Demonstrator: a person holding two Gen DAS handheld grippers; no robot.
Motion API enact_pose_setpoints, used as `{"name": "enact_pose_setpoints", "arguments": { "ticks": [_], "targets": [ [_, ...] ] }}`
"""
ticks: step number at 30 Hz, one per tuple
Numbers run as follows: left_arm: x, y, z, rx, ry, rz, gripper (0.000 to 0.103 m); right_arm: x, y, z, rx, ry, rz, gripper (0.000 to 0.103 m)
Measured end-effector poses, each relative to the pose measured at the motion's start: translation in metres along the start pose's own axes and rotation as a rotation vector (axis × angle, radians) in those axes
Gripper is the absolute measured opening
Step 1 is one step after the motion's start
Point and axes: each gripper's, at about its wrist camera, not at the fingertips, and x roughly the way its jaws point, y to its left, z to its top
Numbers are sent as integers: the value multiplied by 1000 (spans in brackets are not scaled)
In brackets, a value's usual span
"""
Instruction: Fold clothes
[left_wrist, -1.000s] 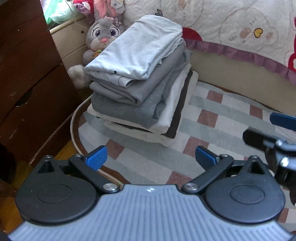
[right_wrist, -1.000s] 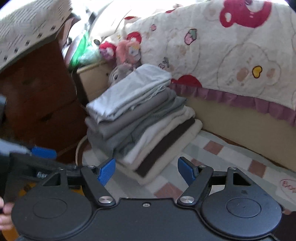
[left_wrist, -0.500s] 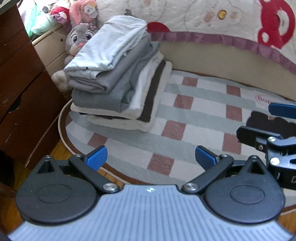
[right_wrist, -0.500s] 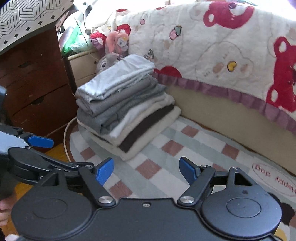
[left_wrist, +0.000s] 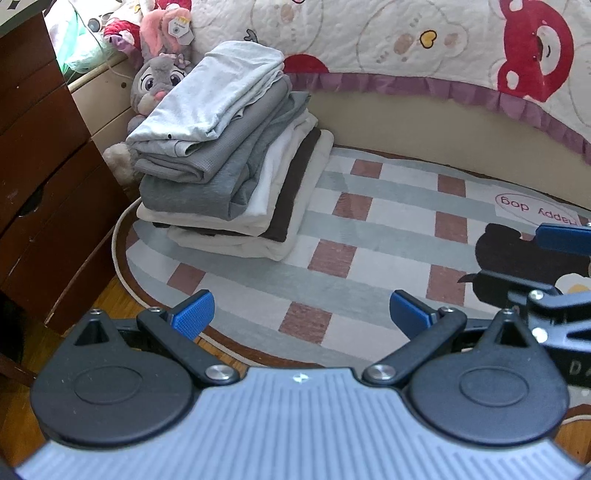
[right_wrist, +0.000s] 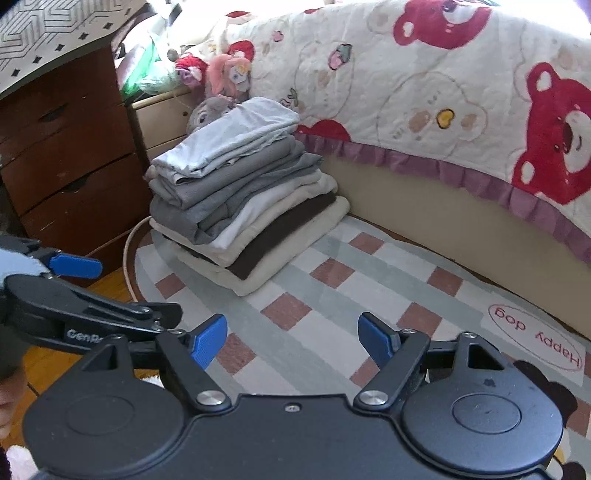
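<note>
**Both grippers empty above the rug, the folded pile off to the upper left**

The left gripper (left_wrist: 300, 314) sits low in the left wrist view, its blue pads spread wide with nothing between them, only checked rug (left_wrist: 369, 236) showing through the gap. The right gripper (right_wrist: 291, 338) fills the bottom of the right wrist view in the same way: pads far apart, nothing held, bare rug beneath. Each gripper shows at the edge of the other's view, so the two hang close side by side.

Further out, in the upper left of both views, the pile of folded clothes (left_wrist: 225, 162) rests on the rug's far end, pale grey on top, then darker greys, white, a brown layer and cream at the bottom. A stuffed rabbit (left_wrist: 159, 79) sits just behind the pile, a dark wooden dresser (left_wrist: 40, 158) stands to its left, and a bed with a bear-print quilt (right_wrist: 443, 92) runs across the top right.

No unfolded garment is visible in either view, so I cannot tell what is to be folded next.

The pile looks the likeliest trouble. Its upper layers are stepped back towards the upper left rather than squared up, so a gripper brushing it, or another garment dropped off-centre, could slide the top pieces off. The grippers' closeness also risks a knock between them.
</note>
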Motion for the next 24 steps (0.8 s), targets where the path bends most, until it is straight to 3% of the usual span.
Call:
{"name": "enact_pose_setpoints", "arguments": {
  "ticks": [8,24],
  "targets": [
    [9,0,-6,-44,27,3,103,2,-3,-6,18,28,-29,83],
    [12,2,-11,-79,19,4,103,-4,12,-10,-66,22,-59,83]
  ]
}}
